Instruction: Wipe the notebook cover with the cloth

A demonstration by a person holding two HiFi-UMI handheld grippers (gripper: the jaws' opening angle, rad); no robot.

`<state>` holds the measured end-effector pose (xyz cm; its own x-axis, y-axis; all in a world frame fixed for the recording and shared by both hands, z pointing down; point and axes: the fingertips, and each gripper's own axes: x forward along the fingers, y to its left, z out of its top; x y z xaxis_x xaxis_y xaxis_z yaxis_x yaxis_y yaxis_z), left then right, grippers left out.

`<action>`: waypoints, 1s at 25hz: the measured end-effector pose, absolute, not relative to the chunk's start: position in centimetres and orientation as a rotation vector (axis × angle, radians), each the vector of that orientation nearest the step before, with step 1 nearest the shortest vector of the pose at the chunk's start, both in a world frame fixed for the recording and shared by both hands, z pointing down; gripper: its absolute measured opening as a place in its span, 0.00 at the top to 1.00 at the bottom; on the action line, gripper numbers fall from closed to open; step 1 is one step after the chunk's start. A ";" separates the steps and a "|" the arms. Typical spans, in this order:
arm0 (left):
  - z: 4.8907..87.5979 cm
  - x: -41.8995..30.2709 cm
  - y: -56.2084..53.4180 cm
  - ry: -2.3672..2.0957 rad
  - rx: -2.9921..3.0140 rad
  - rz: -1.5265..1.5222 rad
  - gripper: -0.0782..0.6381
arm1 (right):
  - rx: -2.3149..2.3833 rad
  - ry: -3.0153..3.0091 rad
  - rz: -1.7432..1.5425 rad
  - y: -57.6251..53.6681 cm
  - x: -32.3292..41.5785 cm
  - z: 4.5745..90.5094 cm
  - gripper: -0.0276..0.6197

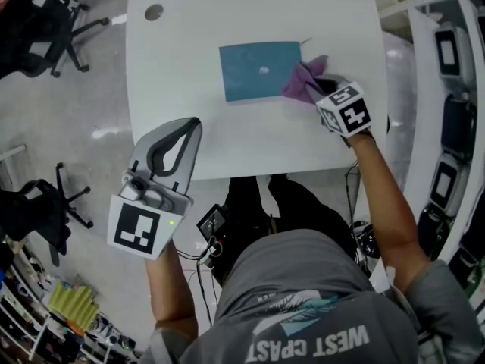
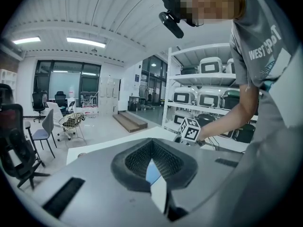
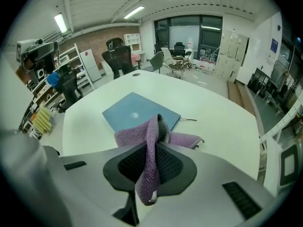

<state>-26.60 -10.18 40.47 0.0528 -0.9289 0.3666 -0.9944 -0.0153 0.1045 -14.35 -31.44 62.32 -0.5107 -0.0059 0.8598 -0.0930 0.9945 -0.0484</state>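
A blue notebook (image 1: 260, 69) lies flat on the white table (image 1: 189, 74), toward its far side. A purple cloth (image 1: 301, 83) rests bunched at the notebook's right edge, partly on the table. My right gripper (image 1: 317, 86) is shut on the cloth. In the right gripper view a fold of cloth (image 3: 150, 155) stands pinched between the jaws of the right gripper (image 3: 157, 126), with the notebook (image 3: 135, 111) just beyond. My left gripper (image 1: 191, 126) hovers at the table's near left edge, shut and holding nothing. In its own view the left gripper (image 2: 152, 148) points across the table.
Shelves with white devices (image 1: 449, 89) run along the right side. Office chairs (image 1: 45, 17) stand on the floor at the left. The table has a round cable hole (image 1: 154, 11) at its far left. A thin dark cord (image 3: 190, 119) lies by the notebook's corner.
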 end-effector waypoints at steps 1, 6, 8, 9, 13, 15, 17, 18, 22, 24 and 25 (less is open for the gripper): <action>40.1 -26.4 -10.3 -1.943 2.010 0.279 0.89 | 0.071 -2.115 0.108 -31.4 -14.4 61.8 0.86; 38.3 -25.4 -10.8 -1.971 2.027 0.294 0.89 | 0.090 -2.172 0.114 -31.7 -13.9 59.1 0.86; 37.6 -24.8 -11.0 -1.979 2.033 0.306 0.89 | 0.102 -2.199 0.116 -32.1 -13.5 57.8 0.86; 37.3 -24.5 -11.1 -1.984 2.036 0.314 0.89 | 0.107 -2.212 0.114 -32.3 -13.3 57.1 0.86; 35.7 -23.3 -11.8 -2.005 2.059 0.348 0.89 | 0.125 -2.276 0.094 -33.4 -12.3 53.6 0.86; 34.8 -22.8 -12.0 -2.018 2.069 0.364 0.89 | 0.134 -2.313 0.079 -33.9 -11.9 51.7 0.86; 33.9 -22.4 -12.1 -2.033 2.075 0.374 0.89 | 0.140 -2.345 0.062 -34.1 -11.6 49.9 0.86; 33.4 -22.2 -12.1 -2.041 2.078 0.378 0.89 | 0.143 -2.362 0.053 -34.1 -11.4 48.9 0.86; 31.8 -21.2 -12.3 -2.073 2.093 0.410 0.89 | 0.140 -2.430 0.010 -34.1 -10.6 45.2 0.86; 31.0 -20.7 -12.4 -2.085 2.101 0.424 0.89 | 0.133 -2.462 -0.018 -33.9 -10.1 43.4 0.86; 30.6 -20.6 -12.4 -2.092 2.106 0.430 0.89 | 0.132 -2.478 -0.032 -33.8 -9.9 42.4 0.86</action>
